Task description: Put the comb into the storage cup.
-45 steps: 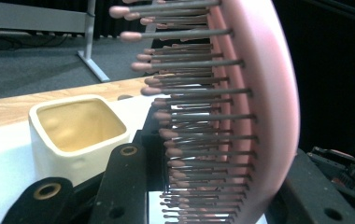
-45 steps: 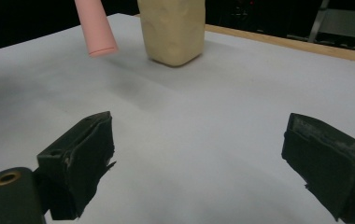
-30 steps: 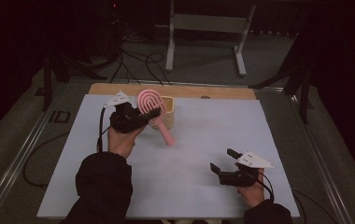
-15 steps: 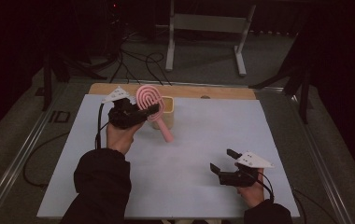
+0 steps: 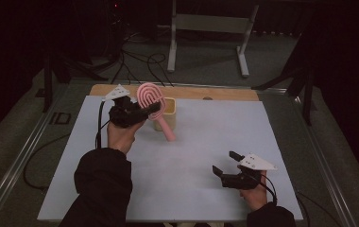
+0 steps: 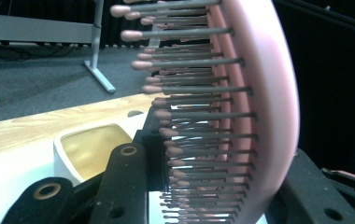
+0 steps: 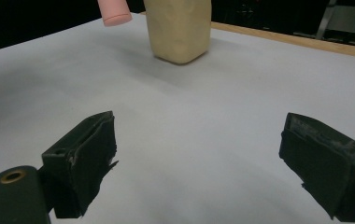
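We have the pink brush (image 5: 150, 97) clamped in the left gripper (image 5: 145, 111), the jaws closed across its head, one on the bristle face and one on the smooth back, as the left gripper view shows with the bristles (image 6: 189, 116) running right past the lens. Gripping at the head rather than the handle leaves the handle (image 5: 166, 127) free, and it slants down and to the right, its tip hanging just above the table (image 5: 206, 142) and close in front of the cup (image 5: 168, 111). We judge that this is the point of the hold: with the handle as the lower, leading end, the brush can be stood in the cup handle-first, head up.

The cup stands upright near the far edge of the white sheet, just by the wooden strip. In the left gripper view its open mouth (image 6: 94, 149) lies below and left of the brush head, so the brush is beside and above it, not yet inside. To go in, the handle tip would need lifting over the rim.

Our right gripper (image 5: 227, 165) waits low at the near right of the table, well apart from the cup, jaws wide open and empty. In the right gripper view they point toward the cup (image 7: 180, 28), with the handle's end (image 7: 114, 13) hanging to its left. We keep it out of the way; one hand suffices here.
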`<action>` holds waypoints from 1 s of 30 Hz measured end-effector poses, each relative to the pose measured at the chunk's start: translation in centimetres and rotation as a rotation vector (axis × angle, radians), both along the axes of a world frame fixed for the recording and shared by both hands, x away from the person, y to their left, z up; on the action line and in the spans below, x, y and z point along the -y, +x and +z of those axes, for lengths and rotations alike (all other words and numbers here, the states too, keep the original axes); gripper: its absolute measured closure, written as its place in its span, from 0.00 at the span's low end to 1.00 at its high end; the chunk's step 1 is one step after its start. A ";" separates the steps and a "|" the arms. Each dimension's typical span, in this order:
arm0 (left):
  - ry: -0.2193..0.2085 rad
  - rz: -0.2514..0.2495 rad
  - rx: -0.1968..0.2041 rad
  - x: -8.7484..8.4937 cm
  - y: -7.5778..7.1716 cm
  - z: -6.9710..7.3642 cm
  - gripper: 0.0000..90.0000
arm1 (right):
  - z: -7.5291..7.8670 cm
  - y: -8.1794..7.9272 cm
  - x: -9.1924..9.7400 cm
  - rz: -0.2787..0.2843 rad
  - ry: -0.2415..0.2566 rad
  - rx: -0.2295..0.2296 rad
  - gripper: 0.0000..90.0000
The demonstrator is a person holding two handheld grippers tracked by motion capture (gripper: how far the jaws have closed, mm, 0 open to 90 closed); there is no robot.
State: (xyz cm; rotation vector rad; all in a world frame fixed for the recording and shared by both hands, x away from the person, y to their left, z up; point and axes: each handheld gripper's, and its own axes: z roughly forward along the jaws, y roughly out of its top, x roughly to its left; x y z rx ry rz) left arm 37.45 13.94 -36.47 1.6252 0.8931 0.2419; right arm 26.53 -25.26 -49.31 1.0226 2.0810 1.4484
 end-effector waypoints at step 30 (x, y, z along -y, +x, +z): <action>0.008 0.026 -0.002 -0.1 1.4 1.0 0.71 | 0.0 0.0 0.0 -0.004 -0.006 0.002 0.13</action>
